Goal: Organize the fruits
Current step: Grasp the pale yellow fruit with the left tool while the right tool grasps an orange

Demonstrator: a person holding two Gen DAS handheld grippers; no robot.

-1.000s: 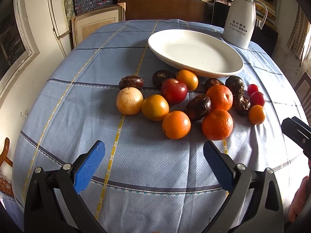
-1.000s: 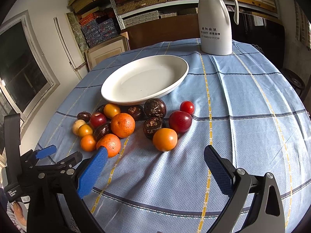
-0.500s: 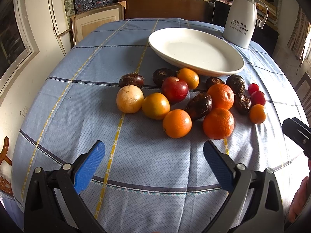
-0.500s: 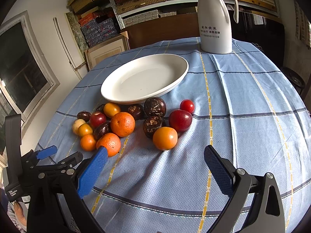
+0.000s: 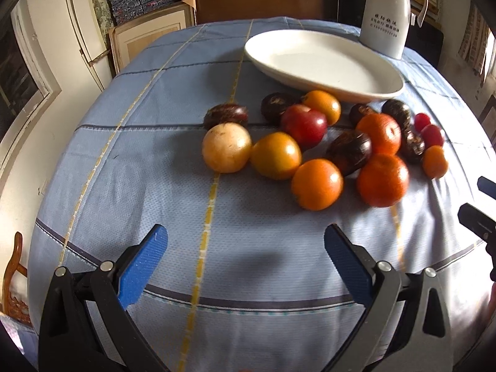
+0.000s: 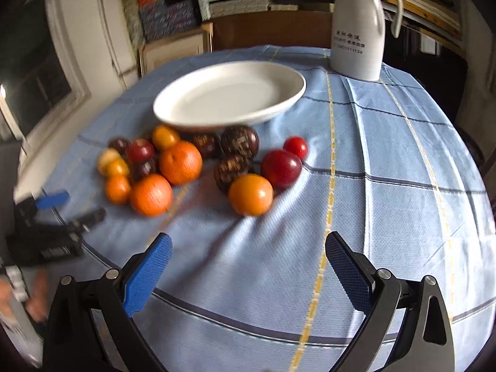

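Table [image 5: 130,167]: round, under a light blue cloth with yellow and dark stripes; it bears everything below.
Plate [image 5: 322,62]: white, oval, bare inside, on the far half of the table; its near rim sits just above the fruit.
Jug [image 6: 356,31]: white, upright, with a handle and printed lettering, just beyond the plate's far right end.
Fruit: a loose cluster on the cloth just in front of the plate, none on it.
Oranges: three large ones in the near row, one [image 5: 316,184] mid-cluster and one [image 5: 383,179] to its right, with another [image 5: 378,133] behind them.
Pale fruit [image 5: 226,147]: round, cream-yellow, at the cluster's left end, touching a yellow-orange fruit [image 5: 275,155].
Red fruit [image 6: 281,169]: glossy, at the right end, beside a smaller red one [image 6: 296,147].
Dark fruit: wrinkled, purple-brown, several scattered through the cluster; one [image 6: 239,140] lies right under the plate's rim.
Left gripper [image 5: 245,257]: jaws wide apart, holding nothing, over bare cloth short of the cluster.
Right gripper [image 6: 246,262]: jaws likewise spread and empty, near an orange fruit [image 6: 250,194]; this view is blurred.
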